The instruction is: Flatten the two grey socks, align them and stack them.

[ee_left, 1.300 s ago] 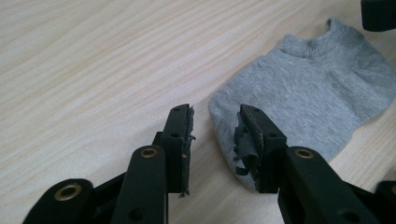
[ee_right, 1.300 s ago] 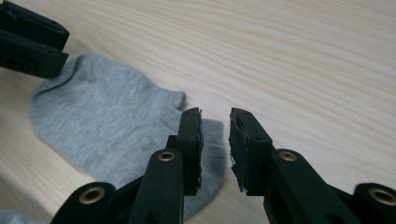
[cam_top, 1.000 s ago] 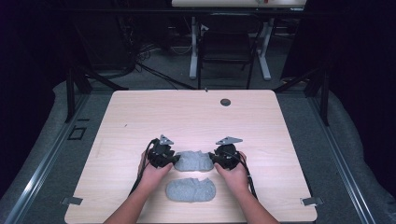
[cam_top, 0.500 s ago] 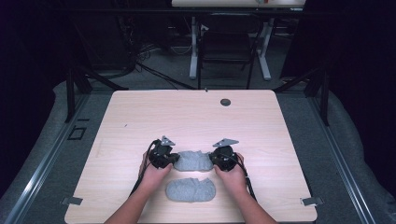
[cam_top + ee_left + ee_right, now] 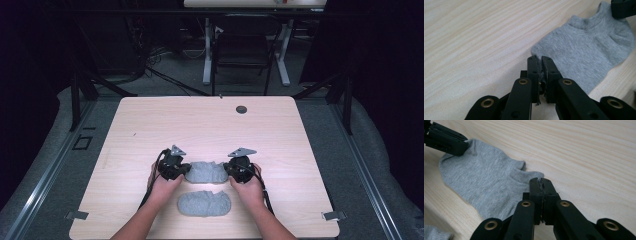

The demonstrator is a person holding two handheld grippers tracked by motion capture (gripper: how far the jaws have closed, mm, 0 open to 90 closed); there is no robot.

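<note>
- On the tabletop [image 5: 150, 125], near edge: far sock [image 5: 205, 172] pinched at opposite ends, left gripper [image 5: 540, 62] and right gripper [image 5: 541, 183] both clamped on fabric.
- Near sock [image 5: 204, 203] lies just beside.
- Judgement: lift both ends evenly, keep fabric taut, avoid snagging.

Two grey ankle socks lie flat on the pale wood surface [image 5: 150, 130], one sock [image 5: 205, 172] stretched sideways, the other sock [image 5: 204, 203] just nearer the person.
</note>
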